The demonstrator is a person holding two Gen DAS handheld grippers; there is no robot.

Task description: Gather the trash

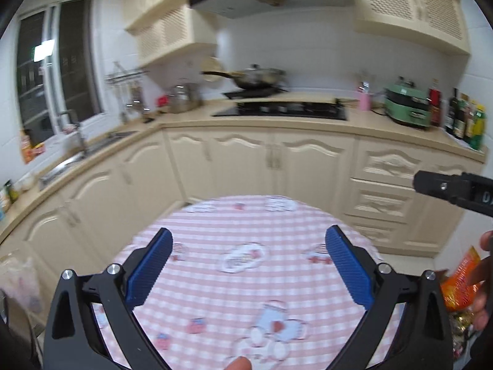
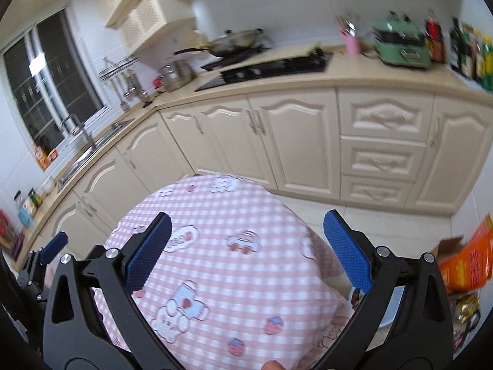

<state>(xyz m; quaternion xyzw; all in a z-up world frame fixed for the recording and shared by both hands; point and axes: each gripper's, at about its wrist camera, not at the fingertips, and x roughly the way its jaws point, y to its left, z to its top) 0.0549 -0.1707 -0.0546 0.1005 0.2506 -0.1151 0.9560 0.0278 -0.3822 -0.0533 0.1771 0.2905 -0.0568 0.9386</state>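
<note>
Blue ribbed pads on both: we see the left gripper (image 1: 248,265) and the right gripper (image 2: 246,251) with fingers spread wide, nothing between them, both held above a round table (image 1: 246,215) in pink-white gingham cloth with cartoon bear prints. Beyond the right gripper's right finger, low down, sits the trash: an orange printed bag (image 2: 471,262) and crinkly gold foil wrappers (image 2: 466,306). Bag print is unreadable to us. Everything is motion-blurred.

Bright, motion-blurred, fisheye-warped edges

Home kitchen — hob (image 1: 279,111), sink (image 1: 77,157).
</note>
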